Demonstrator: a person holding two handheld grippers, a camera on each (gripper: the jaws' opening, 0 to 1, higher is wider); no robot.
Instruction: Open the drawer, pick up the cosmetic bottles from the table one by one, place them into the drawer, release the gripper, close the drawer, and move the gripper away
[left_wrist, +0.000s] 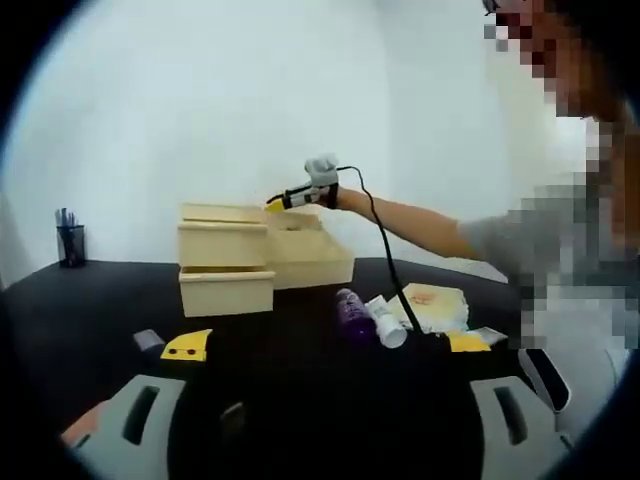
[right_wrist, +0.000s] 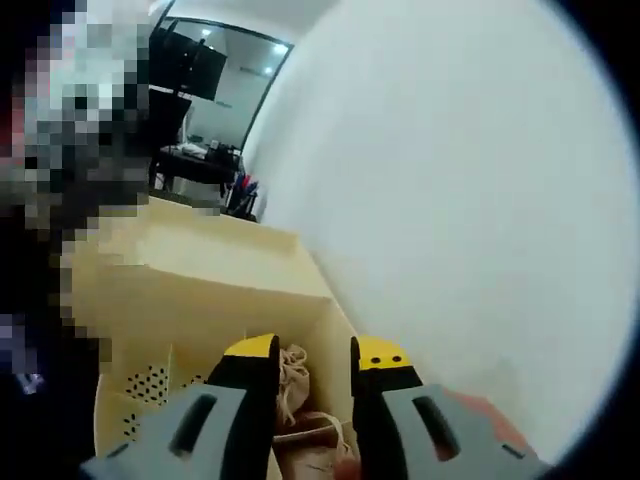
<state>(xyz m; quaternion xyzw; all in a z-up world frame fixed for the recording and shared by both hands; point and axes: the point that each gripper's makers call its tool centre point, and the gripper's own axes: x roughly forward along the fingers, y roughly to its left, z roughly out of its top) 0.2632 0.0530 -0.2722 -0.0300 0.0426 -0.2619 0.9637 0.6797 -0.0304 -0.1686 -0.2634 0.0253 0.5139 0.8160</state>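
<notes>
The right hand-held gripper reaches out over the pulled-out drawer at the end of a stretched arm, and in the right gripper view we look down along its yellow-tipped jaws, which stand a little apart with nothing pinched between them, above a beige cloth pouch lying in the drawer. In the left gripper view we see the left hand-held gripper held low and back from the black worktop, its grey jaws spread wide and holding nothing. The pale wooden drawer unit stands toward the back of the worktop, its open drawer sticking out to the side. Two cosmetic bottles, a purple bottle and a white bottle, lie on their sides just beside each other in front of the drawer, with open worktop around them. A cable hangs from the right gripper across that space. We cannot read any writing on the bottles. A pen cup stands at the far edge, near the white wall.
</notes>
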